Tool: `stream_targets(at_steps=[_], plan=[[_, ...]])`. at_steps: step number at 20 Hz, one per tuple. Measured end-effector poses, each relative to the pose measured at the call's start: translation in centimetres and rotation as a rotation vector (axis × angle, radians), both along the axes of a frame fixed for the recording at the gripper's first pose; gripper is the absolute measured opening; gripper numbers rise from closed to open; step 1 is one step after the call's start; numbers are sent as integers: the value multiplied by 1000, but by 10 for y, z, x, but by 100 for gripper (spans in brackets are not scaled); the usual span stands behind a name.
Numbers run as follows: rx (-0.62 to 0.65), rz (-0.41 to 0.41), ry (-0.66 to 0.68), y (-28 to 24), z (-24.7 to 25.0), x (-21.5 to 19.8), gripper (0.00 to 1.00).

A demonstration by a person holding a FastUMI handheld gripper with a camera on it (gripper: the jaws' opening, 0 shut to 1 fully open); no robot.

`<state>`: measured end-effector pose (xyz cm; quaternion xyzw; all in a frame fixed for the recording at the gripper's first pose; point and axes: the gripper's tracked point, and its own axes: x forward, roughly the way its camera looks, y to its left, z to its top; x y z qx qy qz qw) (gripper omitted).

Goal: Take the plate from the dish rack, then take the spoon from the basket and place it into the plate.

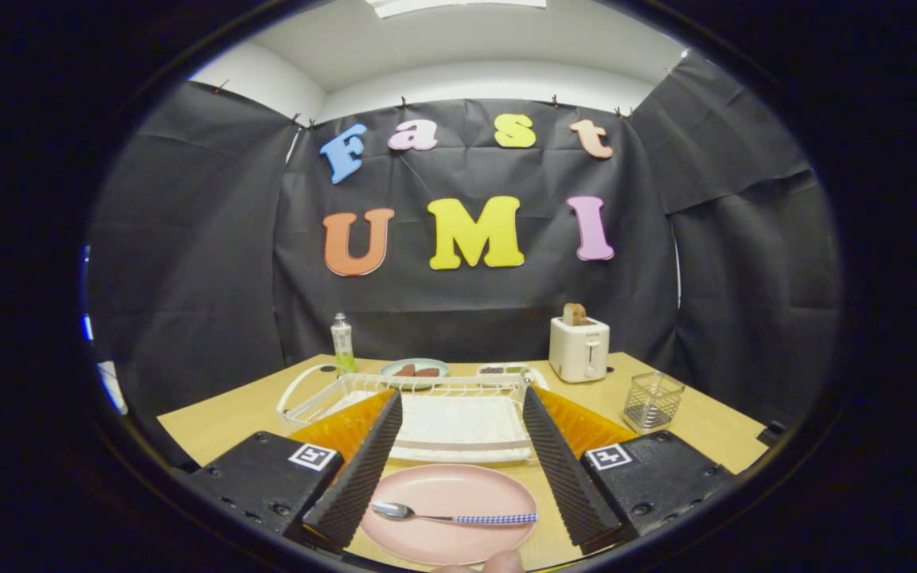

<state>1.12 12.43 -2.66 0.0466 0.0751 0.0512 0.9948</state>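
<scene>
A pink plate (449, 513) lies on the wooden table between my fingers, near the table's front. A metal spoon (452, 516) with a blue checked handle rests across the plate, bowl toward the left finger. My gripper (462, 396) stands open above the plate, with nothing between its fingers (363, 465). Just beyond the plate sits the white wire dish rack (427, 414) on its tray, holding no dishes. The clear mesh basket (651, 400) stands to the right, beyond the right finger.
A white toaster (579, 347) with a slice of bread stands behind the rack on the right. A small bottle (342, 342), a green plate with food (415, 368) and a small white dish (506, 371) line the back of the table (220, 422).
</scene>
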Motion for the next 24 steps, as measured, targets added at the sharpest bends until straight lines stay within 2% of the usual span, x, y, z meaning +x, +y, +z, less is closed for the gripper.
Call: stream_targets(at_steps=[5,11,24], plan=[[-53,-30,-81,-17,16,-22,98],[-18,-24,-132,-24,19,-50,99],[49,-53,-127,-47,11,-66,98]])
